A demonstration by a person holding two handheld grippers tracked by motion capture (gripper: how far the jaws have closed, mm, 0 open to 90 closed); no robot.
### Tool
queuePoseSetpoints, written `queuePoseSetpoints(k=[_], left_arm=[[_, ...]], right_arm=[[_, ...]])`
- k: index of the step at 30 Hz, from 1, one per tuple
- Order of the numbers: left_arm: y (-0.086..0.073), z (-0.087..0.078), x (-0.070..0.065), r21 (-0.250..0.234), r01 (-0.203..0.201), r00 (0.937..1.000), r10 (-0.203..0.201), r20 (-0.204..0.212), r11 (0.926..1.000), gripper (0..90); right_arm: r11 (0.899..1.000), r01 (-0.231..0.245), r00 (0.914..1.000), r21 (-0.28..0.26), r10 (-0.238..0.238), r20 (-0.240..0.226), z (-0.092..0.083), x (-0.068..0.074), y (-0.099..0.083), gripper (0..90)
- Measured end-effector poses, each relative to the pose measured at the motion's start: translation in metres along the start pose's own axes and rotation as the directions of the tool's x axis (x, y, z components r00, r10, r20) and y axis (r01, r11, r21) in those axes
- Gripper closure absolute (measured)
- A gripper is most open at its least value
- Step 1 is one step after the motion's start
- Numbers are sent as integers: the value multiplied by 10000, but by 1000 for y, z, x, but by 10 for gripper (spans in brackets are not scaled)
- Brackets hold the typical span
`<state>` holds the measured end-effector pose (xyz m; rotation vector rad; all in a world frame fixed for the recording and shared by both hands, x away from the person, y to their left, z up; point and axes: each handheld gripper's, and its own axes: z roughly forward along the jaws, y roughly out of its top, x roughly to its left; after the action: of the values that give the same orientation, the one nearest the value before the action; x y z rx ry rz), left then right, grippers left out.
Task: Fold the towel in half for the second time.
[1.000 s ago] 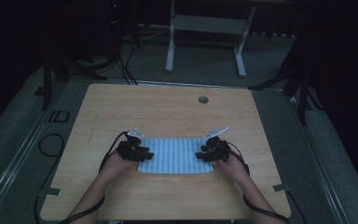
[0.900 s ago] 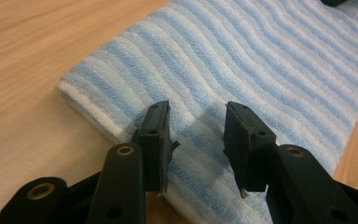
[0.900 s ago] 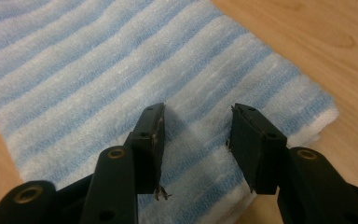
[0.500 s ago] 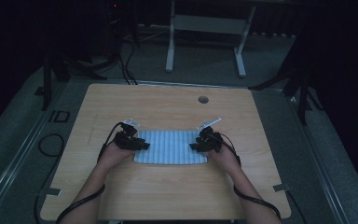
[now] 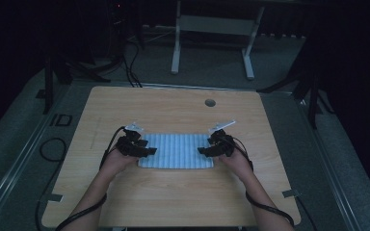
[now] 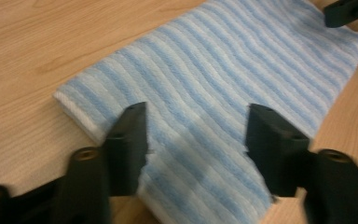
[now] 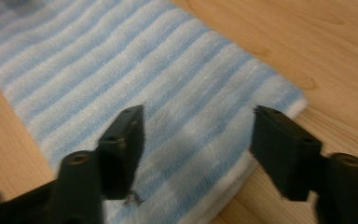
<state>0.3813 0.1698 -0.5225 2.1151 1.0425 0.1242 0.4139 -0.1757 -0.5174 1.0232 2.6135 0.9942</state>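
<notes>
Black jaws of the left gripper [image 5: 150, 150] and right gripper [image 5: 203, 150] have just been opening and stand wide, pressing nothing, over the ends of a folded blue-and-white striped terry towel [image 5: 176, 150]. It lies flat at frame centre on the pale wooden table [image 5: 173, 108], bare board all round; dark floor beyond.

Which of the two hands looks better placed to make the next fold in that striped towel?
Neither clearly, though I'd lean left. Both grippers have just been opening over opposite ends of the folded towel. The left gripper straddles a corner and edge; the right gripper hovers further over the cloth.
</notes>
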Motion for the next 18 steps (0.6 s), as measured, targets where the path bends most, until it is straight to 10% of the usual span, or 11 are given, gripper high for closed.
queuePoseSetpoints(k=[3,18], left_arm=[[-6,-3,-1,80,231,9997,-232,123,9997,271],[-54,-37,5,-757,795,9924,-860,-875,9940,18]], right_arm=[[9999,132,9996,-11,-132,-237,-6,0,-6,146],[9967,110,9991,-799,-78,406,-36,-14,-56,107]])
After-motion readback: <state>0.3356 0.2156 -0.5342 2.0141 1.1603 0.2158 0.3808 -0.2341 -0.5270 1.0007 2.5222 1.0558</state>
